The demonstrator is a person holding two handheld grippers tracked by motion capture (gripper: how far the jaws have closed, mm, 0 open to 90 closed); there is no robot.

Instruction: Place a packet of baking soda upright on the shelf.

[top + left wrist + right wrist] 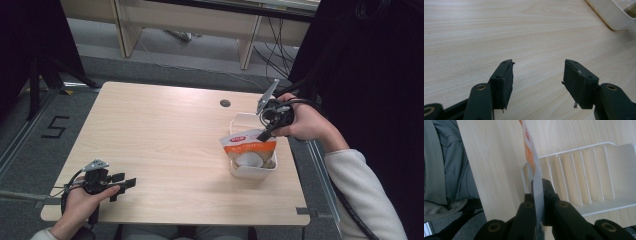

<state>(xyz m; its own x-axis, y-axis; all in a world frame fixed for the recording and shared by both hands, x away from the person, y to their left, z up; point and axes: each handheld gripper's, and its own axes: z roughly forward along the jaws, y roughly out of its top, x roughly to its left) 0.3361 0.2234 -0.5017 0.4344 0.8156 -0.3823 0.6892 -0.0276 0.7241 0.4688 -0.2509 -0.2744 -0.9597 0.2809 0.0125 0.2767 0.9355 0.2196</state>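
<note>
A flat white and orange pouch point(248, 146) stands tilted in a white ribbed tray point(238, 120) at the right of the wooden table point(165, 145). My right gripper point(263, 134) pinches its upper right edge and is shut on it. In the right gripper view the pouch's thin edge point(534, 167) runs up from between the closed jaws point(538, 192), with the tray point(579, 167) behind. My left gripper point(124, 183) rests near the table's front left corner, held by a hand. Its fingertips point(537, 77) stand apart with only bare wood between them.
A small dark round hole point(225, 103) sits in the tabletop near the far edge. A corner of the tray point(614, 15) shows at the top right of the left gripper view. Cables and shelf legs point(125, 30) lie on the floor beyond the table.
</note>
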